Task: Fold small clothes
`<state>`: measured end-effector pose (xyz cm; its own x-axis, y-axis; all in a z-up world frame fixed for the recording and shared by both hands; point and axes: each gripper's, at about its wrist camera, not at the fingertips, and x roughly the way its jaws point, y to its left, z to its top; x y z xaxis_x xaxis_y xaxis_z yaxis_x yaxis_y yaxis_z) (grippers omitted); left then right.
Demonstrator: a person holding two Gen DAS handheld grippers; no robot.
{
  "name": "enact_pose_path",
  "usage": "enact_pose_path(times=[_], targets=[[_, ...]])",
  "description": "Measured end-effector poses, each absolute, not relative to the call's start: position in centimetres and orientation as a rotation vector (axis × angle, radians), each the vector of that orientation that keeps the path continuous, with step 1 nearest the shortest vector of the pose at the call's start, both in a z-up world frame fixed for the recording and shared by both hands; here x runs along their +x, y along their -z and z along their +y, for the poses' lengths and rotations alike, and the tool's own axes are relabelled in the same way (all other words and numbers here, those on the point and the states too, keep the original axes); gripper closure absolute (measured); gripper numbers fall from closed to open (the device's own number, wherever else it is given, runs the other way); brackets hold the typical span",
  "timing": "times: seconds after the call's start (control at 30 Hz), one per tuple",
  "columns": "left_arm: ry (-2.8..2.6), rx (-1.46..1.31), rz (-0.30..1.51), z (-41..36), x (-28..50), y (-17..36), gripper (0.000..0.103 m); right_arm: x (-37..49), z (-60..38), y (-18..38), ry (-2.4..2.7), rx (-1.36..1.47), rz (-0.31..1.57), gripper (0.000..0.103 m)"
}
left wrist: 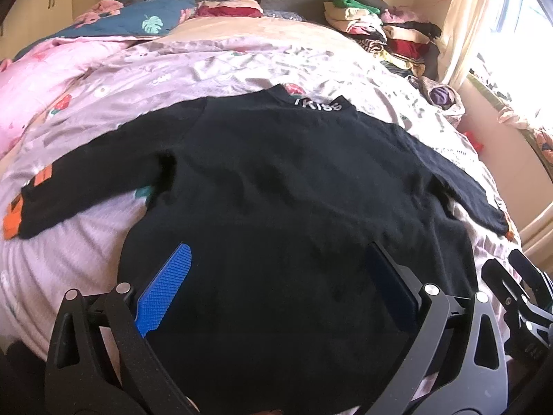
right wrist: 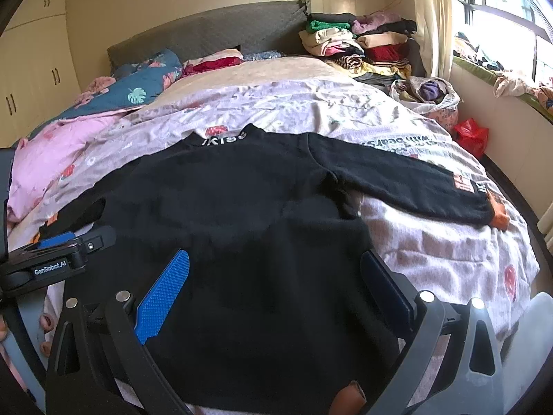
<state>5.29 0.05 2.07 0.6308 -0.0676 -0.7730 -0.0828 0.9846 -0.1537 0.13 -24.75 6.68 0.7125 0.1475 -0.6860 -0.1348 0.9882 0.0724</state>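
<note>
You have the sweater (left wrist: 293, 190) spread flat on the bed (left wrist: 224, 65), collar away from you, sleeves out to either side, with your left gripper (left wrist: 276, 283) and right gripper (right wrist: 276, 276) over its near hem and folded clothes (right wrist: 363, 41) stacked behind at the headboard's right.

Black sweater (left wrist: 276, 180) lying flat on pink bed sheet (left wrist: 214, 65), sleeves out, left gripper (left wrist: 276, 287) wide open above its bottom edge, right gripper (left wrist: 518, 297) beside it

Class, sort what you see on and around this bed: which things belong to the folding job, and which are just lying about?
Part of the job:
black sweater, spread flat on the bedsheet
left gripper, open
right gripper, open

Just lying about:
stacked clothes pile
teal floral quilt
pink blanket
red bag
</note>
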Motion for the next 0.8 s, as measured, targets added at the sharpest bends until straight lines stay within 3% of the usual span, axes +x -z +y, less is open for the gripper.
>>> enact_pose_path(times=[0.8], targets=[[0.010, -0.172, 0.900, -0.8, 12.6, -3.3, 0.009, 8.3, -27.5, -9.2, -0.014, 0.141, 0.744, 0.004]])
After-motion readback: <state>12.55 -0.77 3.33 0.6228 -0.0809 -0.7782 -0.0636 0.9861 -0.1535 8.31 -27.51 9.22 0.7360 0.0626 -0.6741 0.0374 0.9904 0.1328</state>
